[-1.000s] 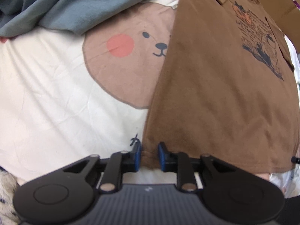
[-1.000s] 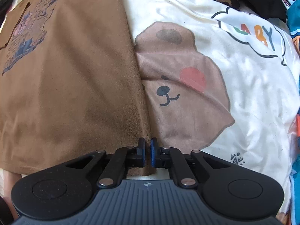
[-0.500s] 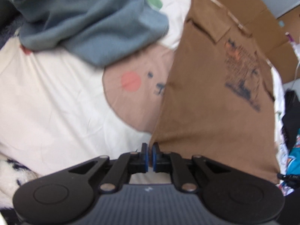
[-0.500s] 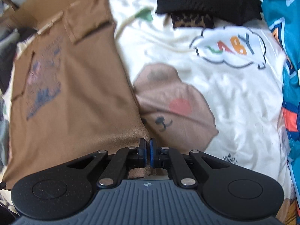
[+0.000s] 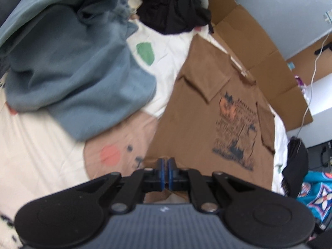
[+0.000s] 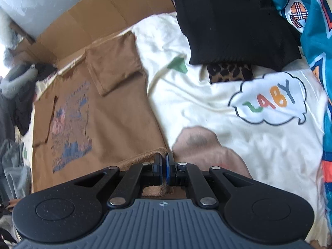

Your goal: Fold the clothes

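While both grippers, left (image 5: 165,172) and right (image 6: 164,168), stay clenched on its hem, the brown shirt (image 5: 197,128) has lifted higher

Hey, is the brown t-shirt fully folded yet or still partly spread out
Partly folded. Both sleeves of the brown t-shirt are tucked over its printed front, and the left gripper and right gripper pinch its raised bottom hem; the body lies flat.

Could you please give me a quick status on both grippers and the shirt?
Left gripper and right gripper shut on brown shirt hem corners. Hem lifted; sleeves folded in. Blue garment alongside, not blocking.
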A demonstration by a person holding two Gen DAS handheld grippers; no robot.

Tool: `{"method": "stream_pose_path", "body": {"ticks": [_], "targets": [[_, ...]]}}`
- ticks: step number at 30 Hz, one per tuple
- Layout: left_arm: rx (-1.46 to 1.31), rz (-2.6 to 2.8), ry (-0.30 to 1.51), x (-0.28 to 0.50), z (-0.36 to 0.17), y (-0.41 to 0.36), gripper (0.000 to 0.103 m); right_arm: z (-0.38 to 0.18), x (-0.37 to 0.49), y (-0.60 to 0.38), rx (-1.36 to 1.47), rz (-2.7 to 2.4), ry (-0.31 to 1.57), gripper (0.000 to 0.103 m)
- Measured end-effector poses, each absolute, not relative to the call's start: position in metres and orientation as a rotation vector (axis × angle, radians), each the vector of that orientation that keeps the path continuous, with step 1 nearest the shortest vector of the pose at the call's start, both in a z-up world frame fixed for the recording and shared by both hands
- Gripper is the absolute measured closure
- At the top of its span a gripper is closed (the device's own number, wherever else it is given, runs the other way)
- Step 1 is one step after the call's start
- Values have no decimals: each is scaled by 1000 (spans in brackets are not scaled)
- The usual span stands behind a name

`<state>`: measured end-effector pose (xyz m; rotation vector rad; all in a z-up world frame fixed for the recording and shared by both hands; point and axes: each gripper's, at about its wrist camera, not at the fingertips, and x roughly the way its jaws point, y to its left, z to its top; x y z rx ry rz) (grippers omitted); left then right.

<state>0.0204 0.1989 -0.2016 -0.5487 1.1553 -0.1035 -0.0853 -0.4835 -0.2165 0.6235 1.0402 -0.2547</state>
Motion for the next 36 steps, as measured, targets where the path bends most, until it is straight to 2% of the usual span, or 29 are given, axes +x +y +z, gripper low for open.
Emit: {"method": "stream_pose_path", "body": {"ticks": [9, 26, 29, 31, 32, 33, 35, 36], "targets": [[-544, -115, 1107, 72, -203, 185, 99, -226, -31, -489, 612, -251, 1024, 102], [-573, -16, 1171, 146, -278, 176, 99, -278, 48, -499, 567, -292, 1117, 101], [-547, 1, 1209, 155, -293, 169, 99, -280, 54, -497, 543, -297, 1148, 97], [-527, 7, 1246, 159, -299, 164, 98, -280, 58, -496, 530, -299, 1166, 90], [-525, 1, 1255, 160, -299, 163, 97, -275, 58, -497, 535, -293, 1165, 81], [-520, -5, 1260, 161, -298, 161, 94, -269, 58, -498, 538, -287, 1165, 68], [-500, -17, 1253, 160, -289, 159, 81, -257, 58, -499, 514, -275, 1170, 66], [-488, -25, 1251, 160, -284, 158, 77, -251, 59, -498, 504, -266, 1179, 66]]}}
